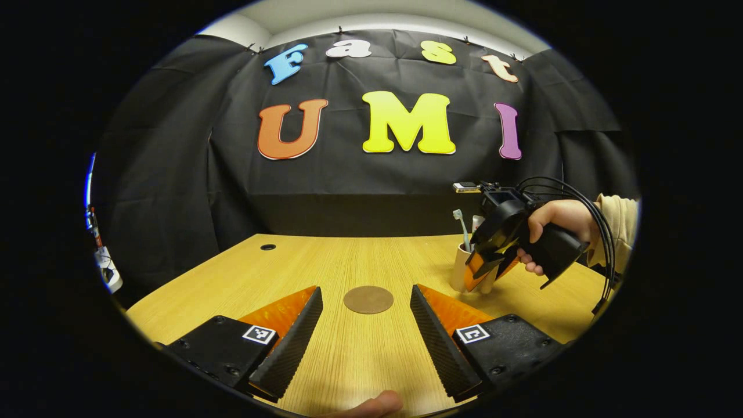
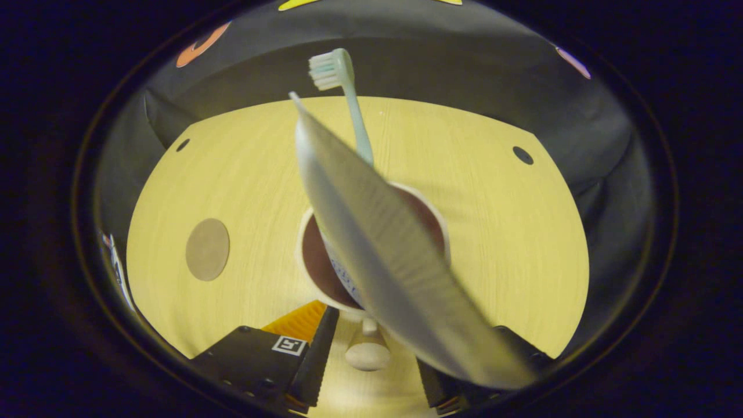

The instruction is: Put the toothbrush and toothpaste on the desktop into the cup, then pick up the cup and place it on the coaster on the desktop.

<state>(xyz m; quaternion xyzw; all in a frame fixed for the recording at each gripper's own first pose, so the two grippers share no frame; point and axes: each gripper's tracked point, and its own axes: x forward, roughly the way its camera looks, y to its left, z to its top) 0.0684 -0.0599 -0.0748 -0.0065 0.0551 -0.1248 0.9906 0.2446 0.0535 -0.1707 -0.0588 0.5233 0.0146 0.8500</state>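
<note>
A cream cup (image 2: pixel 310 273) with a dark inside stands on the wooden desktop (image 2: pixel 493 244). In it stand a pale green toothbrush (image 2: pixel 348 104) and a white toothpaste tube (image 2: pixel 395 261), which leans toward the camera. My right gripper (image 2: pixel 371 371) is open, with the cup's handle (image 2: pixel 367 351) between its fingers and a small gap on each side. In the left gripper view the cup (image 1: pixel 458 273), the toothbrush (image 1: pixel 462 227) and my right gripper (image 1: pixel 484 273), held by a hand, stand at the right. My left gripper (image 1: pixel 365 325) is open and holds nothing. The round brown coaster (image 1: pixel 368 299) lies just beyond it.
The coaster (image 2: pixel 207 249) lies left of the cup in the right gripper view. Cable holes (image 2: pixel 522 155) mark the desktop's far corners. Black cloth walls the booth behind the desk. A fingertip (image 1: pixel 371 404) shows at the bottom edge.
</note>
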